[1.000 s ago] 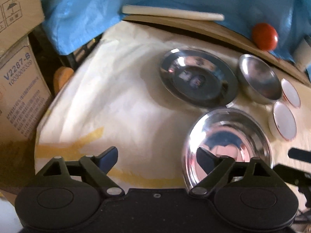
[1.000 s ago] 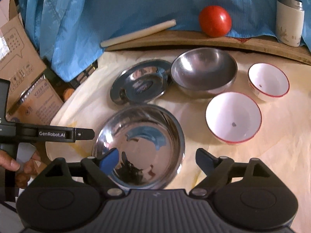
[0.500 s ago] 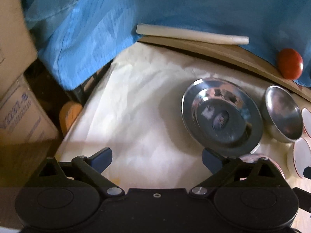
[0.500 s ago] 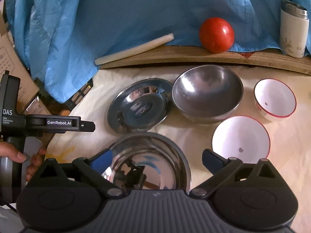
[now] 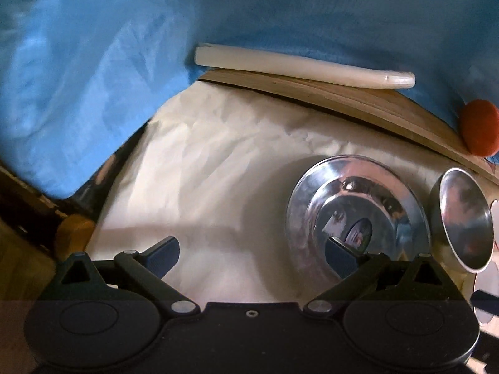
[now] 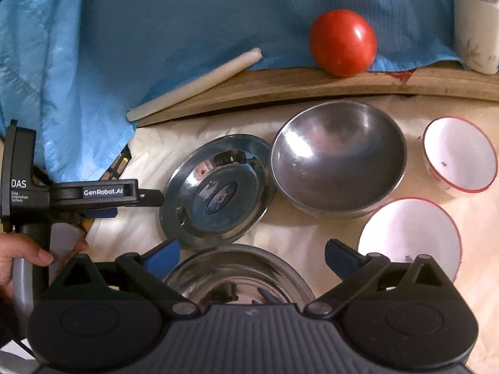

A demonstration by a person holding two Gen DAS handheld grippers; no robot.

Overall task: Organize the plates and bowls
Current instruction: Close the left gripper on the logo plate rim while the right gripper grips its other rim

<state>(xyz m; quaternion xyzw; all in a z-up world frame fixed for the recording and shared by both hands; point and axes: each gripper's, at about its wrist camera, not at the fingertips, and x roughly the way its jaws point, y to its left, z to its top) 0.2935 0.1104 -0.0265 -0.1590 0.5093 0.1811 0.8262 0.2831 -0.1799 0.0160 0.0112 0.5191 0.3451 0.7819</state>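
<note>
My left tongs (image 5: 251,257) spread wide, empty, aimed at flat steel plate (image 6: 218,191) lying just ahead-right on worktop (image 5: 202,180). Left nearer its rim. Right tongs (image 6: 251,257) also spread, empty, over shiny bowl (image 6: 237,275).

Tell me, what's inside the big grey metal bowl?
Nothing: the metal bowl shows only bare, dull metal inside. Whatever lies under it on the paper is hidden.

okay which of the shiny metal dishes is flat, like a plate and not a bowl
The steel plate, left of the deep steel bowl. It is shallow with a broad flat rim; the deep one and the nearest steel bowl both have rounded hollows.
</note>
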